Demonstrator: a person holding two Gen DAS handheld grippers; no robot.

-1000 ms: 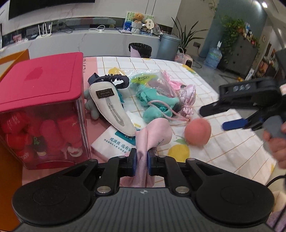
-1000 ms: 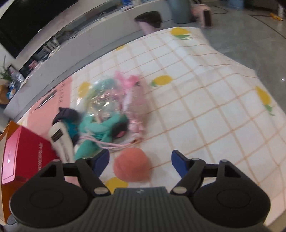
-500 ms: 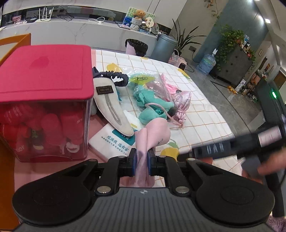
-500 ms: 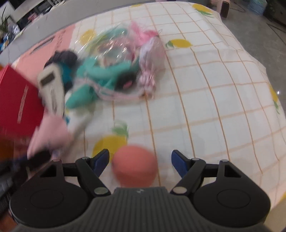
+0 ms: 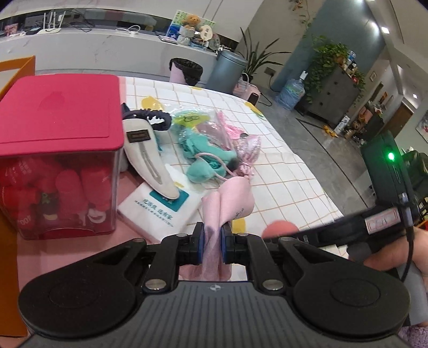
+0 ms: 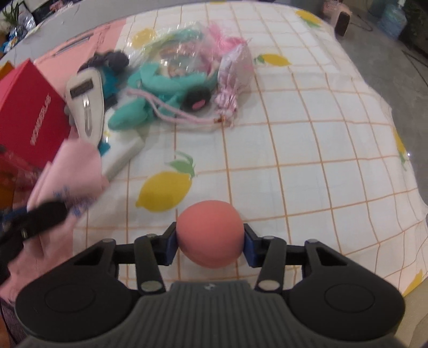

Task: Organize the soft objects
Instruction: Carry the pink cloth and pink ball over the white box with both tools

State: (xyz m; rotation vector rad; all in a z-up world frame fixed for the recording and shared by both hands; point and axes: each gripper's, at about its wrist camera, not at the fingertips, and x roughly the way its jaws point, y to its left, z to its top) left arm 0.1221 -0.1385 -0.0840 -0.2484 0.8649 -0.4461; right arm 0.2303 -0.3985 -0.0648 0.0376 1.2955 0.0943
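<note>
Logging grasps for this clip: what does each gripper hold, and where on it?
Left gripper pinches the pink cloth near its lower folds. Right gripper, jaws just closing, clamps the pink ball across its sides.

A room beyond the table

The tablecloth (image 5: 278, 184) is white with an orange grid and lemon prints. Behind the table runs a long pale counter (image 5: 107, 50) with a teddy bear (image 5: 191, 21) and a white router (image 5: 52, 26) on top. In front of the counter stand a pink bin with a black liner (image 5: 186, 71) and a grey bin (image 5: 227, 71), close together. A leafy plant (image 5: 258, 57) rises behind the grey bin. Farther right, a water bottle (image 5: 291, 92) sits on the floor beside a dark cabinet (image 5: 334, 99) draped in green vines.
</note>
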